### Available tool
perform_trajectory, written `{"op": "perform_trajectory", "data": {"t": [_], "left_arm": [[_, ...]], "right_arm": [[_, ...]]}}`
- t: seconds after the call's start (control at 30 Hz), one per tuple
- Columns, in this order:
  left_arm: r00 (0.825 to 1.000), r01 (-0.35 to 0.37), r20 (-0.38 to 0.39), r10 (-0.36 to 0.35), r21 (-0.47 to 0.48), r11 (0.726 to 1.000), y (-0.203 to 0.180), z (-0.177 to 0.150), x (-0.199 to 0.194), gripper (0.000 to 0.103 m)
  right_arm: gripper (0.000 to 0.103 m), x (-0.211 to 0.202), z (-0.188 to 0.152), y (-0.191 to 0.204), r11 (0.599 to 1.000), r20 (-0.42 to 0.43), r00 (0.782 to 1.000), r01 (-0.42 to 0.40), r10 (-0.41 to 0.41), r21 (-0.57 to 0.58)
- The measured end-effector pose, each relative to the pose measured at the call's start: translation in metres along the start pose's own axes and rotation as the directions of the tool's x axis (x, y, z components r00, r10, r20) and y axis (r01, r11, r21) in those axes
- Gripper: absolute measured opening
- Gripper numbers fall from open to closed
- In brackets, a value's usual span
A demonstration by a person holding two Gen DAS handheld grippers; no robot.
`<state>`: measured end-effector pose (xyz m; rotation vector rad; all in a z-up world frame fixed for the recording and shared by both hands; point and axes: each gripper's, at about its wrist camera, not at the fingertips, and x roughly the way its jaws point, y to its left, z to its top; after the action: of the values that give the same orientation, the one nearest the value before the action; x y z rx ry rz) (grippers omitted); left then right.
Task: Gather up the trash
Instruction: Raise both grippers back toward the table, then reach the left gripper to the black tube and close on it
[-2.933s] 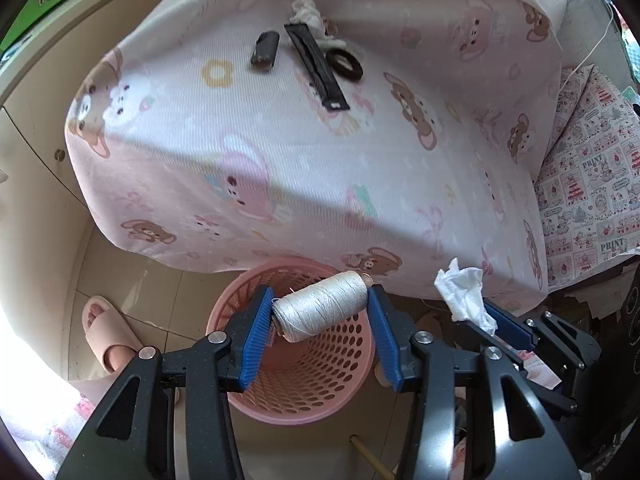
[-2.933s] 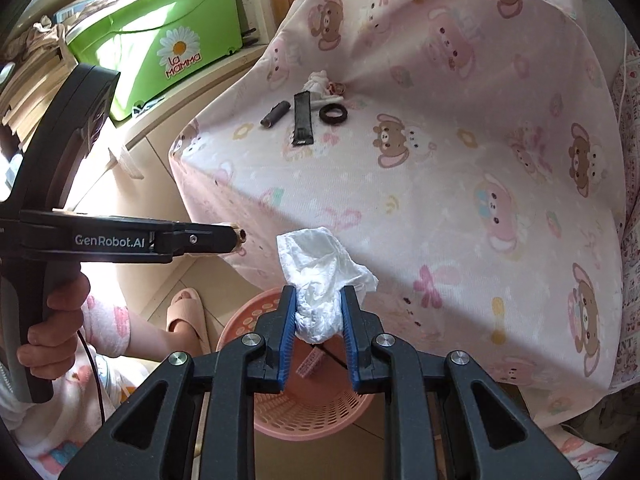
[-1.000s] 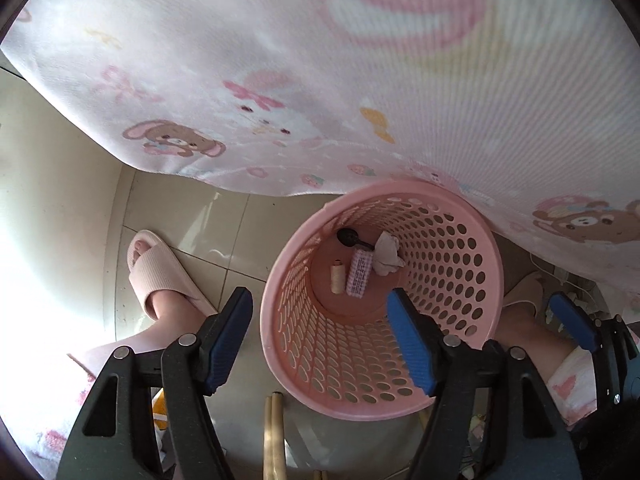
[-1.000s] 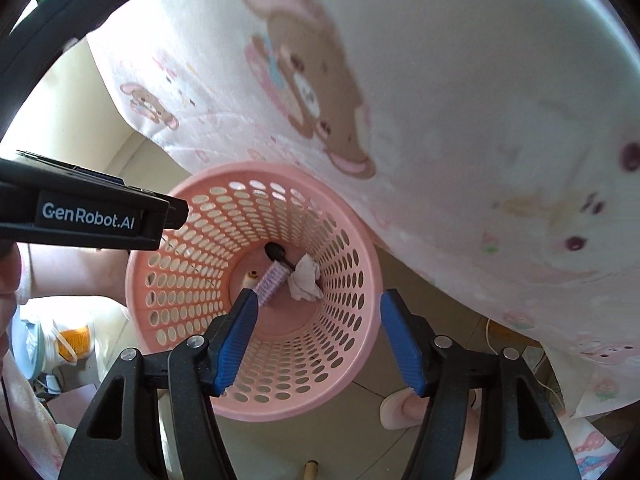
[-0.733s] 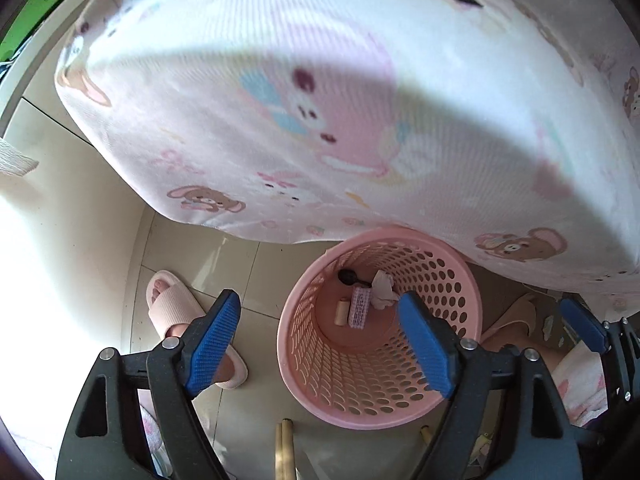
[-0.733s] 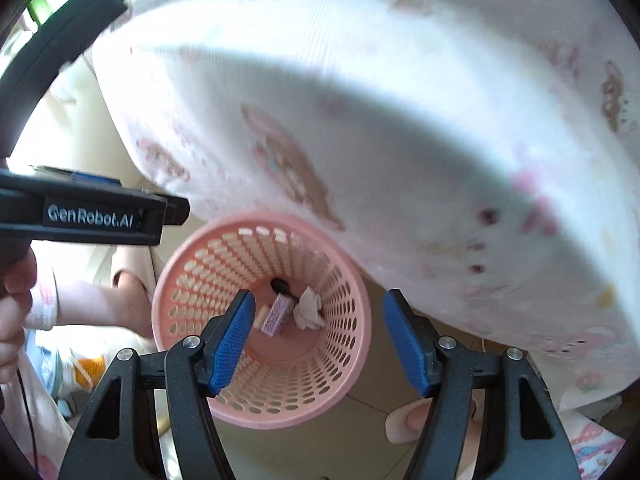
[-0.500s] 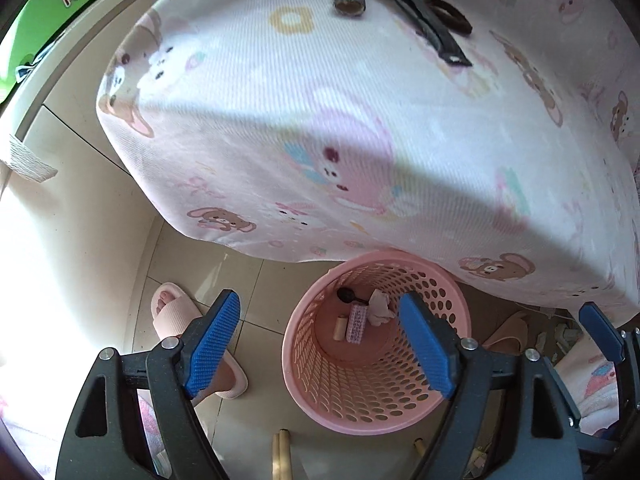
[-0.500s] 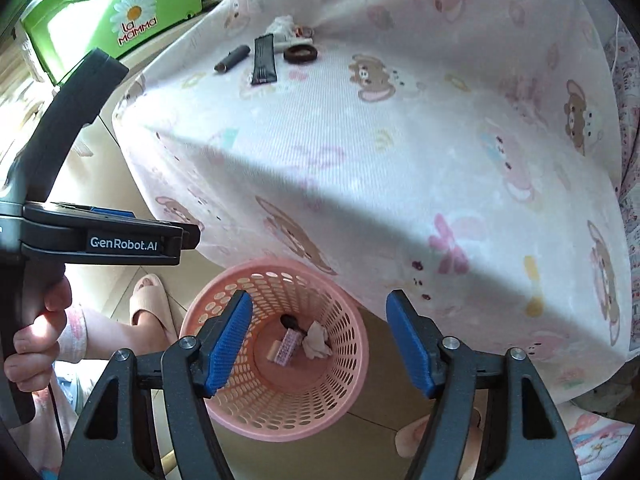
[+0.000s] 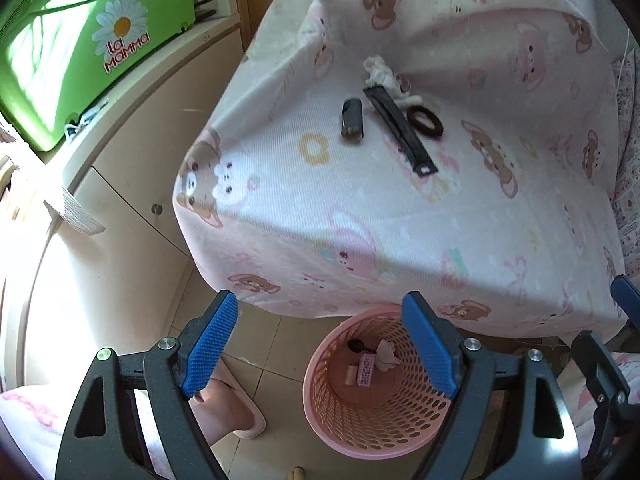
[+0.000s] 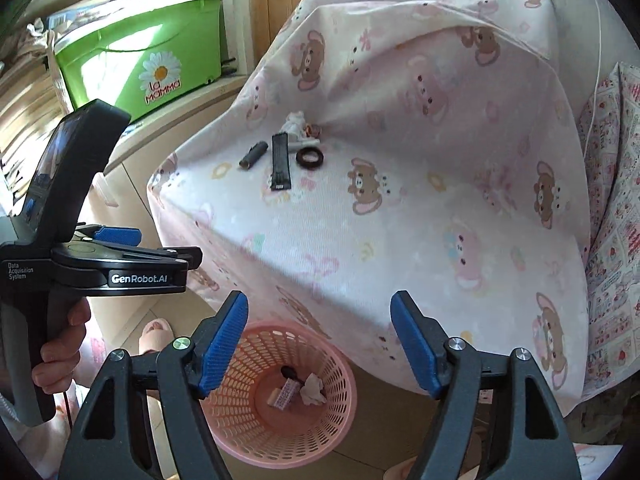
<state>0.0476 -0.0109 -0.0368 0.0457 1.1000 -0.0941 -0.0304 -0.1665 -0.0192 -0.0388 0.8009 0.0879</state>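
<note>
My left gripper [image 9: 318,304] stands open and empty, high above the pink basket [image 9: 360,436] on the floor. My right gripper [image 10: 320,304] is empty too, its jaws still opening above the same basket [image 10: 260,432]. Inside the basket lie a thread spool [image 9: 352,375], a crumpled tissue [image 9: 386,358], a pink wrapper [image 9: 366,372] and a small black item [image 9: 355,346]. On the pink bear-print tablecloth [image 9: 360,208], far ahead of both grippers, lie a dark cylinder [image 9: 352,120], a black strip [image 9: 400,132], a black ring [image 9: 425,121] and a white wad [image 9: 380,72].
A green box [image 9: 80,48] sits on a cream cabinet [image 9: 120,184] to the left of the table. A foot in a pink slipper [image 9: 228,408] is beside the basket. A patterned cushion [image 10: 616,200] lies at the right. A hand [image 10: 60,360] holds the left gripper's handle.
The spool and tissue held earlier now lie in the basket. Both grippers have risen and tilted up, bringing the tabletop items into view. Both pairs of jaws have widened.
</note>
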Motion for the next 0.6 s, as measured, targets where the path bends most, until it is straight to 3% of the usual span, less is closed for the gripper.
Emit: {"op": "perform_trajectory", "data": {"t": [0.13, 0.2, 0.37, 0.5, 0.6], "left_arm": [[0.998, 0.035, 0.049, -0.036, 0.020, 0.999, -0.001, 0.033, -0.026, 0.083], [0.994, 0.035, 0.101, -0.037, 0.025, 0.999, -0.004, 0.054, -0.044, 0.088], [0.970, 0.033, 0.238, -0.040, 0.033, 0.999, -0.007, 0.103, -0.078, 0.098], [0.951, 0.044, 0.307, -0.046, 0.014, 0.999, -0.004, 0.115, -0.080, 0.101], [0.959, 0.062, 0.278, -0.057, -0.011, 0.998, 0.004, 0.106, -0.053, 0.101]], "right_arm": [[0.081, -0.005, 0.037, -0.022, 0.998, 0.043, 0.998, 0.054, -0.054, 0.013], [0.081, -0.010, 0.062, -0.034, 0.997, 0.076, 0.995, 0.064, -0.067, 0.031], [0.083, -0.020, 0.115, -0.060, 0.993, 0.174, 0.979, 0.093, -0.104, 0.072], [0.086, -0.018, 0.127, -0.075, 0.988, 0.237, 0.963, 0.102, -0.127, 0.116], [0.086, -0.003, 0.117, -0.084, 0.983, 0.236, 0.961, 0.109, -0.143, 0.150]]}}
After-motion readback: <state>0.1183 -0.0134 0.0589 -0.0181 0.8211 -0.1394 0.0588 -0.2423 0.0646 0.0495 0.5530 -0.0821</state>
